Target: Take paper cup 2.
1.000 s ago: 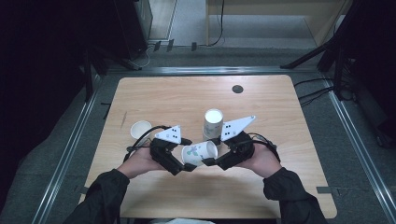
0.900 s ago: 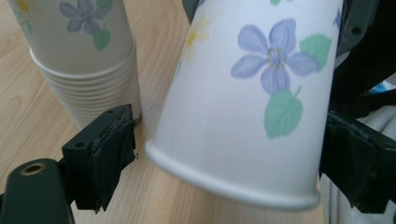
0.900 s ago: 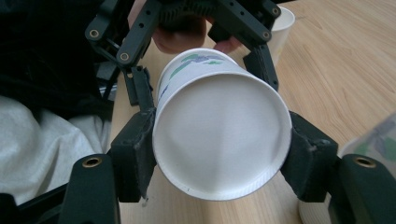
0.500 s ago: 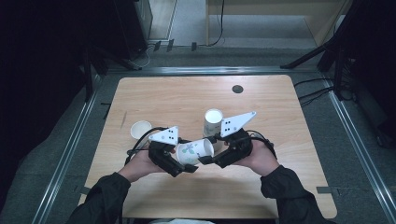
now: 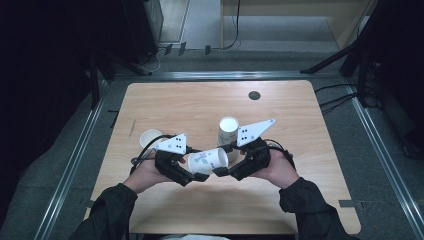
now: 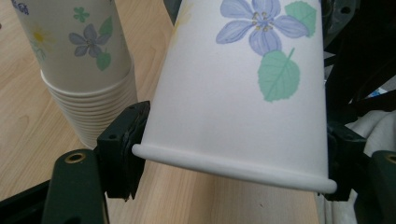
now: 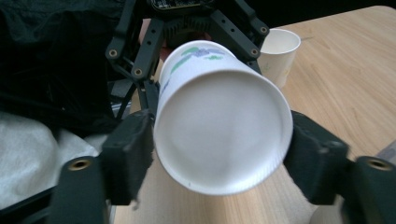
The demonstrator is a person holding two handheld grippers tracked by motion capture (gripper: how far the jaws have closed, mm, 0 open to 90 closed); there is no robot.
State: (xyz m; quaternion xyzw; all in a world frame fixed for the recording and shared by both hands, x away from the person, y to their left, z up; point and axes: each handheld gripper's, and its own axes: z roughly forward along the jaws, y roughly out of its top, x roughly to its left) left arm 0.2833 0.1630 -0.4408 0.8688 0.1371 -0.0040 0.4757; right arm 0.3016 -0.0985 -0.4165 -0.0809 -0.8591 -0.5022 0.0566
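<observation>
A light wooden table (image 5: 300, 200) with rounded corners stood on a grey floor (image 5: 70, 165), metal rails (image 5: 385, 165) running along its sides. A small dark disc (image 5: 254, 95) sat in the tabletop near its far edge. Beyond, black cables (image 5: 335, 97) trailed, and the surroundings were dark.

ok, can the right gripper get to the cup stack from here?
Probably yes, once free: the cup stack stands close beyond the right gripper, nothing between. But its jaws, which have just been opening, flank the flowered cup.
</observation>
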